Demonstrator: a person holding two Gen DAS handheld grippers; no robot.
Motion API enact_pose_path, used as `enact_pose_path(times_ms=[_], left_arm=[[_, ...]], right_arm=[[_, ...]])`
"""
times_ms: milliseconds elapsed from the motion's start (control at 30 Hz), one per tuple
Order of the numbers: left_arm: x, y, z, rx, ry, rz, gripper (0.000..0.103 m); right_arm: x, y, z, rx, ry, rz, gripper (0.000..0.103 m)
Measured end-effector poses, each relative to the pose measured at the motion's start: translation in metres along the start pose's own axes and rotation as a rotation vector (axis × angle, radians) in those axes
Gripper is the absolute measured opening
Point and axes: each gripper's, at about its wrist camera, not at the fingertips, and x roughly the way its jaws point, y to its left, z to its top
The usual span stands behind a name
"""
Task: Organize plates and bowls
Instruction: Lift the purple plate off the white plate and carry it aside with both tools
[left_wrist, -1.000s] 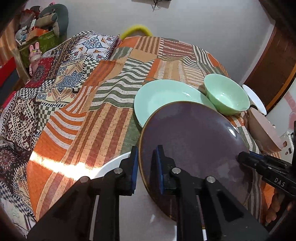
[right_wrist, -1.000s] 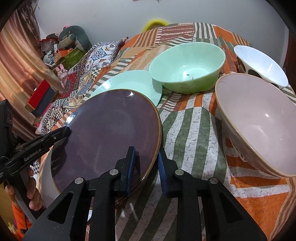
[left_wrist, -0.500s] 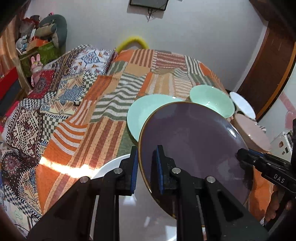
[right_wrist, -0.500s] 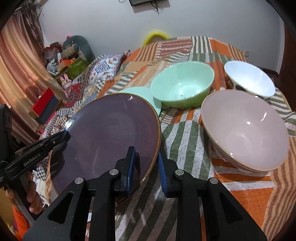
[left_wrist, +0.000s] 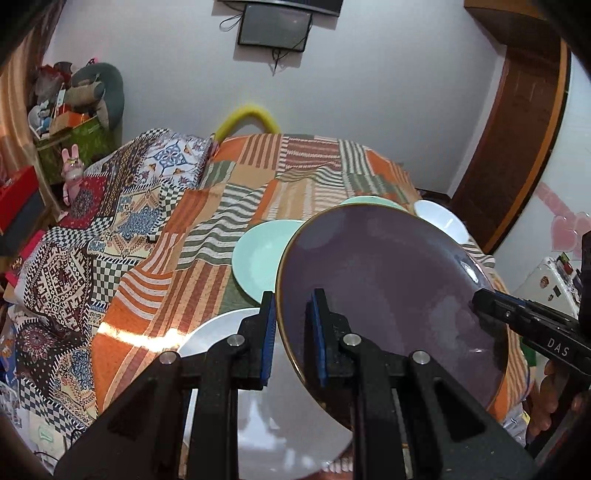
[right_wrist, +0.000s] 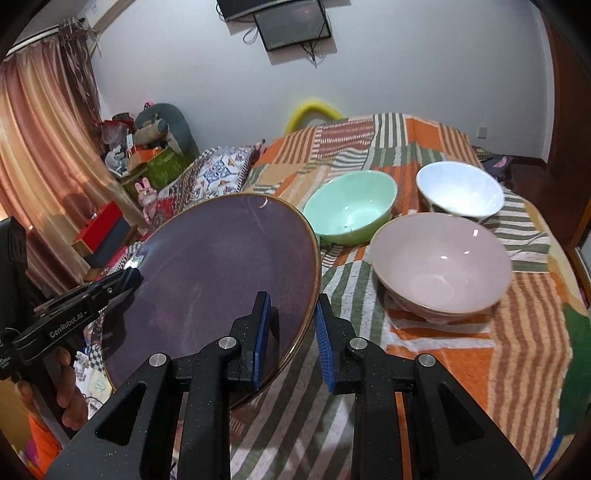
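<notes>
Patchwork striped bedspread (left_wrist: 229, 236) fills the bed, and the big round purple glazed plate (left_wrist: 380, 280) has risen well clear of it since a second ago, leaving the white plate (left_wrist: 218, 332) bare beneath. Left claw (left_wrist: 291, 332) is clamped on the purple plate's near rim, right claw (right_wrist: 291, 332) clamped on the opposite edge. Looks like a carry toward the mint-green flat plate (left_wrist: 258, 258) just behind it. Only the right view shows the mint bowl (right_wrist: 351, 210), pink bowl (right_wrist: 439, 262) and white bowl (right_wrist: 458, 192) fully, beyond the purple plate.
</notes>
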Motion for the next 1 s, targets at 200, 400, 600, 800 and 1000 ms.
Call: enact_pose_path(times_ms=[200, 400, 600, 800, 1000], left_arm=[[-0.021, -0.019, -0.006, 0.03, -0.014, -0.024, 0.018], [-0.032, -0.037, -0.013, 0.061, -0.009, -0.046, 0.018], [-0.03, -0.059, -0.021, 0.086, 0.023, -0.076, 0.019], [-0.022, -0.078, -0.028, 0.112, 0.061, -0.096, 0.019], [-0.01, -0.096, -0.036, 0.138, 0.111, -0.116, 0.019]], right_arm=[[-0.024, -0.003, -0.008, 0.0, -0.037, -0.018, 0.022], [-0.043, -0.013, -0.019, 0.013, -0.062, -0.034, 0.022], [-0.058, -0.027, -0.031, 0.034, -0.079, -0.057, 0.022], [-0.069, -0.045, -0.043, 0.065, -0.082, -0.085, 0.022], [-0.075, -0.061, -0.056, 0.096, -0.071, -0.117, 0.022]])
